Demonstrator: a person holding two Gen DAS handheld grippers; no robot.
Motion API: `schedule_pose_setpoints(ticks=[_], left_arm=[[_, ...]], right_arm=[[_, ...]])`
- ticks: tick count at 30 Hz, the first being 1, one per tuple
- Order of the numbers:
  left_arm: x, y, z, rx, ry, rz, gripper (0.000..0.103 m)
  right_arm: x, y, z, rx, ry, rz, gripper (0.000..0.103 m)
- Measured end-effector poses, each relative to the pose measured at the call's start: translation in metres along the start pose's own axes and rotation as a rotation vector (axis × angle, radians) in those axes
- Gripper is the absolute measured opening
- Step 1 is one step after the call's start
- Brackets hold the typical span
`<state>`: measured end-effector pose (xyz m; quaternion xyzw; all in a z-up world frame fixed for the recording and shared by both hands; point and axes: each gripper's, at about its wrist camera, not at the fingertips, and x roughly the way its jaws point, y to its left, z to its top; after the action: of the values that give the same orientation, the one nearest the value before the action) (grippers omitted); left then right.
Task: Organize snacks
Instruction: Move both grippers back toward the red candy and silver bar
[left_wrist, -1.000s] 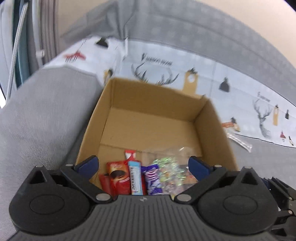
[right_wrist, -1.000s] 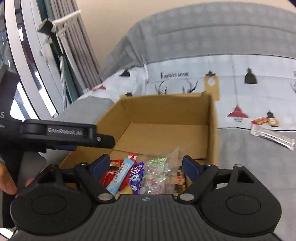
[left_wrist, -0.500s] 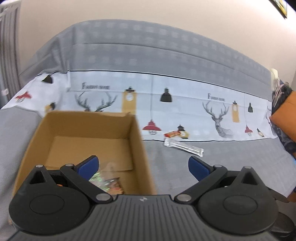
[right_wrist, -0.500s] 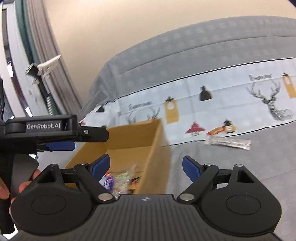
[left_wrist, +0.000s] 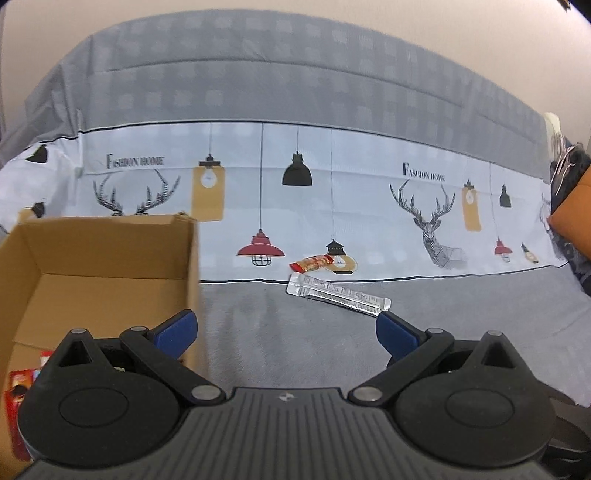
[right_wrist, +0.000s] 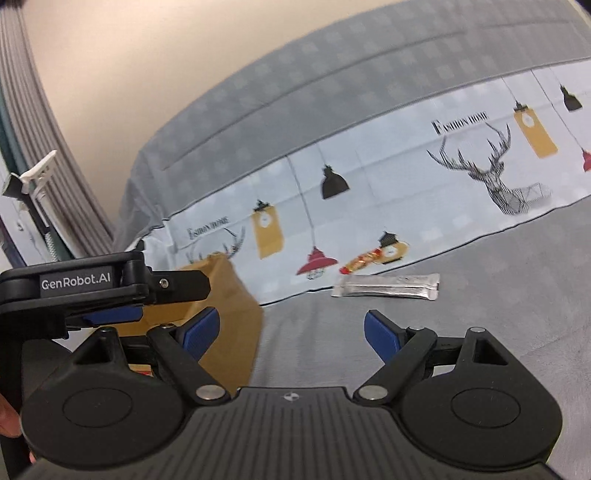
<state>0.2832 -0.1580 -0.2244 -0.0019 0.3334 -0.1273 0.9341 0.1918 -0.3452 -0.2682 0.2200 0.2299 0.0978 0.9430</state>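
A cardboard box (left_wrist: 110, 258) stands on the sofa at the left, with red snack packs (left_wrist: 16, 387) at its near corner; it also shows in the right wrist view (right_wrist: 229, 295). A small red-orange snack (left_wrist: 312, 263) and a long silver stick pack (left_wrist: 338, 294) lie on the seat to the right of the box. Both show in the right wrist view, the red-orange snack (right_wrist: 364, 260) and the silver pack (right_wrist: 388, 286). My left gripper (left_wrist: 286, 330) is open and empty, short of the silver pack. My right gripper (right_wrist: 291, 330) is open and empty, beside the box.
The sofa has a grey cover (left_wrist: 295, 339) and a printed deer-and-lamp cloth (left_wrist: 332, 206). An orange cushion (left_wrist: 576, 218) lies at the far right. The left gripper's body (right_wrist: 92, 288) sits at the left of the right wrist view. Curtains (right_wrist: 44, 147) hang at left.
Both grippers have swung right, away from over the box and toward the two snacks on the seat. Both have stayed open and empty.
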Motion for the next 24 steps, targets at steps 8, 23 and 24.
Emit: schedule_pose_setpoints(ticks=[8, 23, 24], left_arm=[[0.068, -0.015, 0.016, 0.077, -0.013, 0.040, 0.103], [0.225, -0.006, 0.050, 0.153, 0.052, -0.006, 0.098], [0.236, -0.006, 0.050, 0.163, 0.061, -0.016, 0.096]], right_arm=[[0.042, -0.050, 0.021, -0.001, 0.004, -0.009, 0.087], [0.153, -0.158, 0.039, 0.180, 0.125, -0.073, 0.047], [0.157, -0.161, 0.037, 0.188, 0.141, -0.080, 0.042]])
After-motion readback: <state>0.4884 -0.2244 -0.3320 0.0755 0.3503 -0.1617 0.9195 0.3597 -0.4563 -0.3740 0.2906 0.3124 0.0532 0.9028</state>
